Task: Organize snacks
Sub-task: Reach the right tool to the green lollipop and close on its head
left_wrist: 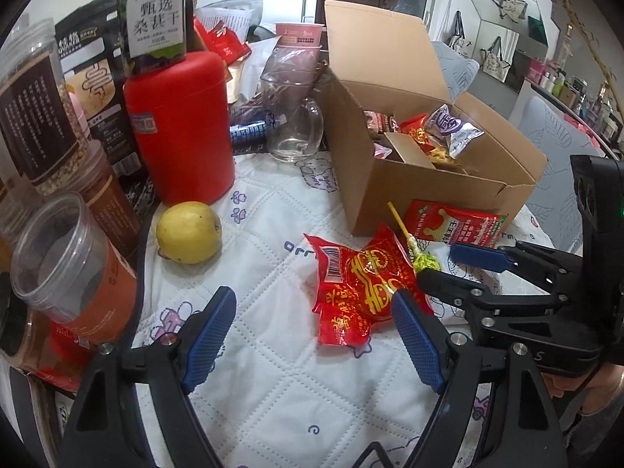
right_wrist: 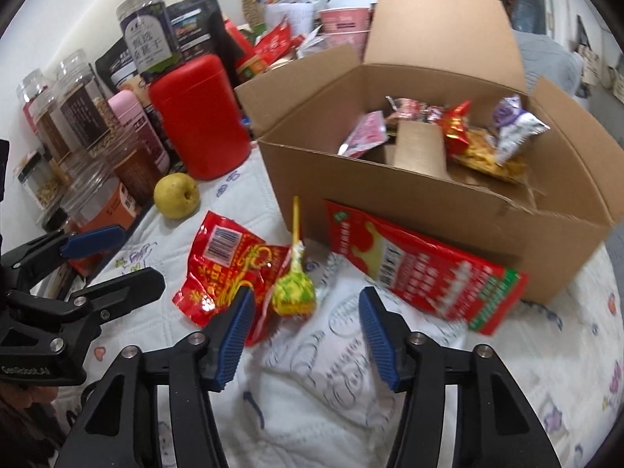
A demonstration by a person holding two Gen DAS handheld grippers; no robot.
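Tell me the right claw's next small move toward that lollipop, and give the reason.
Probably ease the right claw forward and down until the lollipop head sits between its fingers, then close. The claw is open with nothing between its pads, and the lollipop lies just ahead, resting partly on the red snack packet in front of the cardboard box.

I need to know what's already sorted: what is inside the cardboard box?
Inside the cardboard box: a silver-purple snack bag, red packets, yellow chips, a cardboard divider. Anything beneath them is covered.
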